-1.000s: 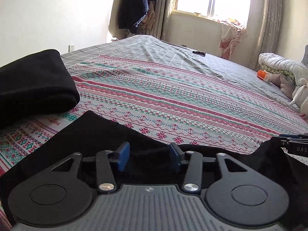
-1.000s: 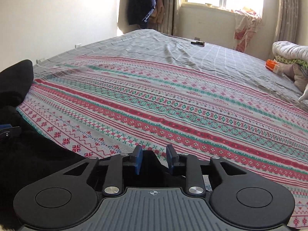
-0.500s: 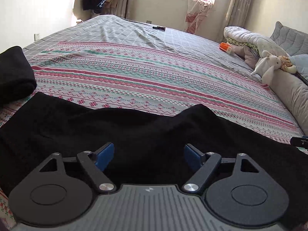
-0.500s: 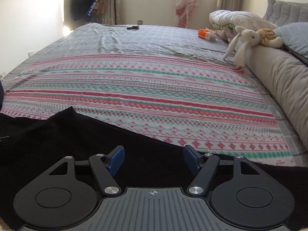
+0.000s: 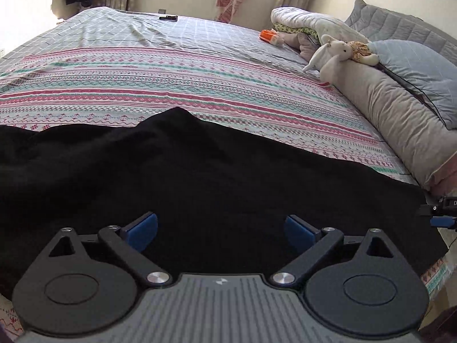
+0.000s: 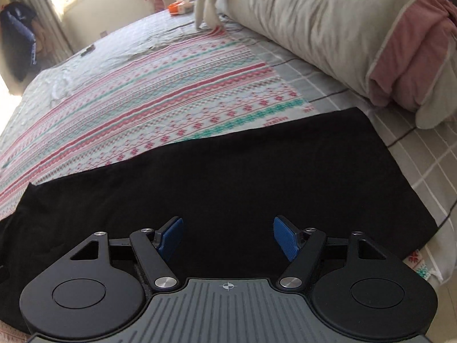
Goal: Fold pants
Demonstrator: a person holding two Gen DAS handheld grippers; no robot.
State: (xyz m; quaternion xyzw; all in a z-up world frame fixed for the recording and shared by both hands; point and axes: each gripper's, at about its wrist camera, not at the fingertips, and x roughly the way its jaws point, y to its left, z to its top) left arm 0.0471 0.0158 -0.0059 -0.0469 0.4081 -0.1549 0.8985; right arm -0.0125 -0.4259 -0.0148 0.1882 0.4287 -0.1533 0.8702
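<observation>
Left wrist view: black pants (image 5: 200, 177) lie spread across the near edge of the bed (image 5: 200, 80), on the striped sheet, running left to right, w/ a raised peak in the far edge near the middle. Left gripper (image 5: 221, 228) tilts down over the cloth; blue fingers (image 5: 141, 230) are spreading, nothing between them, cloth released. Right wrist view: right gripper (image 6: 227, 235) also angled down over the pants (image 6: 228, 177) at their right end; its fingers (image 6: 285, 237) are widening too, nothing pinched.

Risks, as I judge them: the peak and the wrinkles at left could get locked into the next fold if not smoothed first. Black on black makes edges hard to read, so a grab may catch one layer only and the fold skews. The right end sits near the bed's corner, close to the gray bolster (image 6: 328, 28); a careless pull could drag it off the edge.

Both grippers hover low, side by side, pointing toward the far side of the bed.
</observation>
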